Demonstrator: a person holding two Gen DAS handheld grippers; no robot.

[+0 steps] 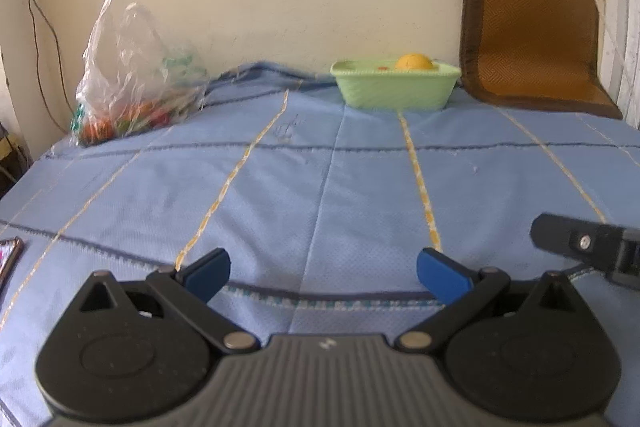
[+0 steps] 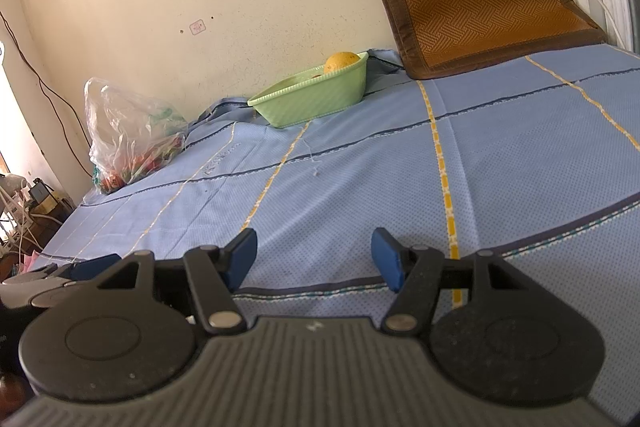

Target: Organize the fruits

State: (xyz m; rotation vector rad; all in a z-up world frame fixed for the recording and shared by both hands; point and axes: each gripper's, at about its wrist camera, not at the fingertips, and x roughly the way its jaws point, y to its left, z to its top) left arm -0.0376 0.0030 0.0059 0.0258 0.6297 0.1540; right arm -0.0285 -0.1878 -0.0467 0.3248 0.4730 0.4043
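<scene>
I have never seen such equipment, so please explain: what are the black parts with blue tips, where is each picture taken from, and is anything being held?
There is no robot here. A person holds a tool in each hand, with a camera looking forward along its two fingers.

One picture is from the left hand-held gripper, the other from the right hand-held gripper. Both are open and hold nothing.

On the blue cloth stand a green basket with an orange fruit and a clear plastic bag with colourful contents. A brown mat leans on the wall.
</scene>
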